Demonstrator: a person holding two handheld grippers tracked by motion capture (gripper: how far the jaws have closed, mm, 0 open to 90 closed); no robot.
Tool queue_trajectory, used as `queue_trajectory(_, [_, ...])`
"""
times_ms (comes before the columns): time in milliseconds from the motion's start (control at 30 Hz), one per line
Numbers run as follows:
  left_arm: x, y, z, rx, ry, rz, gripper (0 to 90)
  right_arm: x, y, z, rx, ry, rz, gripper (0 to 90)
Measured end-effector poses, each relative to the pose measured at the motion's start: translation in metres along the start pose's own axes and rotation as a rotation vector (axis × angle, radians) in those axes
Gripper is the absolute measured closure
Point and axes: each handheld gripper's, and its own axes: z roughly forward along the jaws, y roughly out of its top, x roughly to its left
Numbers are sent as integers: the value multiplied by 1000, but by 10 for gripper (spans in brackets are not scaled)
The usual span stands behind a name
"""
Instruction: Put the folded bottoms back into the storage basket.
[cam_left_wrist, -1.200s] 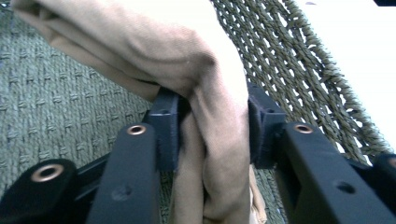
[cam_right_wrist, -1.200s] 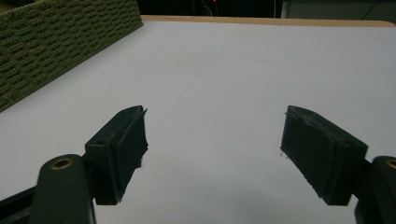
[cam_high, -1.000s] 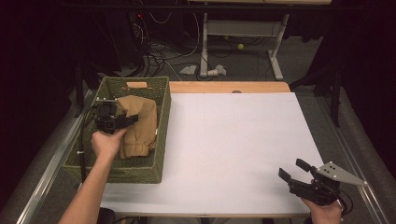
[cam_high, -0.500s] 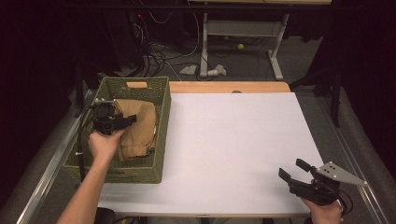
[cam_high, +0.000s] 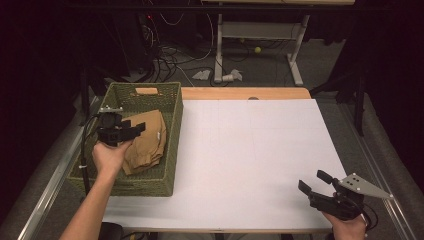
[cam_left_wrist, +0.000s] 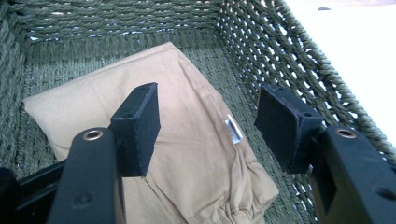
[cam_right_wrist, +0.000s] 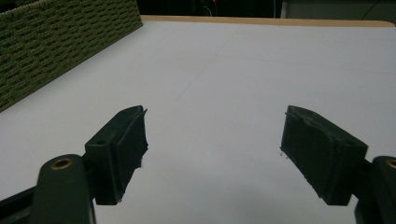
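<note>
The basket (cam_high: 170, 145) is rough woven green wicker. Inside lies tan cloth (cam_high: 147, 140), smooth and matt. The table (cam_high: 260, 150) wears matt white paper, edged in pale wood.

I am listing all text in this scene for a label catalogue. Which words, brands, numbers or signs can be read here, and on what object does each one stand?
No text can be read.
Small silvery tag on the folded tan cloth garment in the green woven basket: too small and blurred to read.
Green woven basket, white table cover, black left gripper, black right gripper: no lettering seen.
</note>
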Motion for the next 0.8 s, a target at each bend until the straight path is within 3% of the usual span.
queue_trajectory(800, [-7, -9, -26, -50, -41, 52, 371, 0, 0, 0, -2, -2, 0, 232])
